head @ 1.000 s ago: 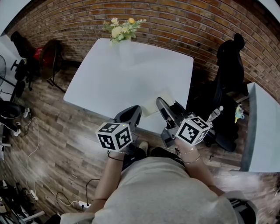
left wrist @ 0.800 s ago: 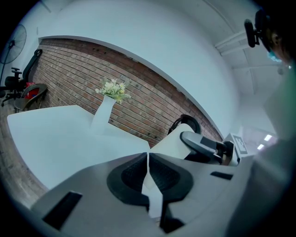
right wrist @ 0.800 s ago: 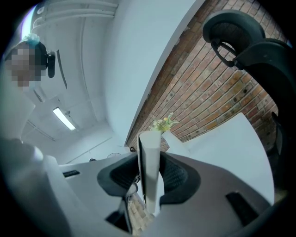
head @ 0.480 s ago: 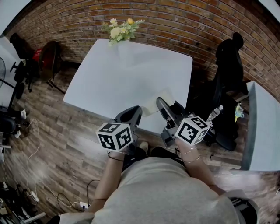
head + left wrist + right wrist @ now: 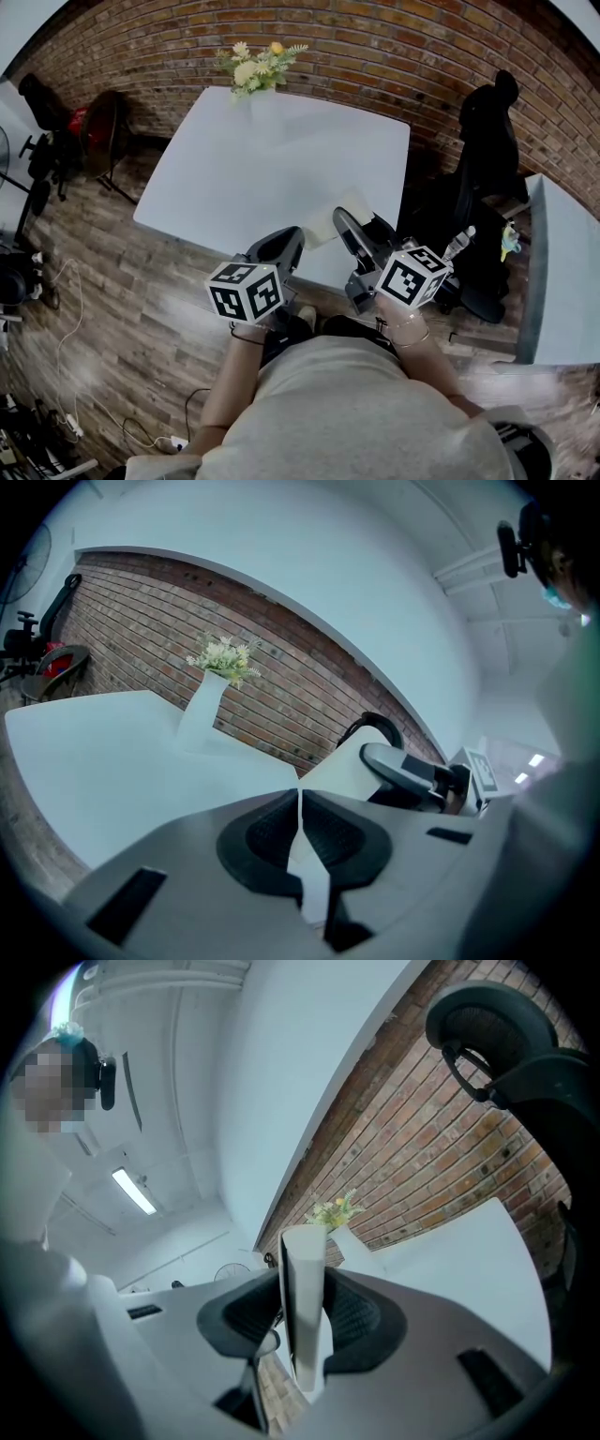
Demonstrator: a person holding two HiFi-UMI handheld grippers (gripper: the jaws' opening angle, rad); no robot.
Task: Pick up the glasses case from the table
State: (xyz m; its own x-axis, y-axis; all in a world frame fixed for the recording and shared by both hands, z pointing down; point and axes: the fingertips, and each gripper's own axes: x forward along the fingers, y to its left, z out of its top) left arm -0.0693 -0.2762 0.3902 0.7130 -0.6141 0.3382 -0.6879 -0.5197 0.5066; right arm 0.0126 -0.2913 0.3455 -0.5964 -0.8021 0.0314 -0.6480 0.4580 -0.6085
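no movement since the earlier frames; both grippers are unchanged. head view: the right gripper (image 5: 359,230) holds the white glasses case (image 5: 322,228) at its tip, above the table's (image 5: 262,159) near edge. left gripper view: the left gripper (image 5: 298,797) is closed and empty. right gripper view: jaws are clamped on the case. pick-up appears complete.

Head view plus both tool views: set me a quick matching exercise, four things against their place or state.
1. left tool
2. right tool
3. flower vase
4. black chair

a. at the table's far edge
b. shut on the glasses case
c. against the brick wall
d. shut, empty

Pairs: 1-d, 2-b, 3-a, 4-c
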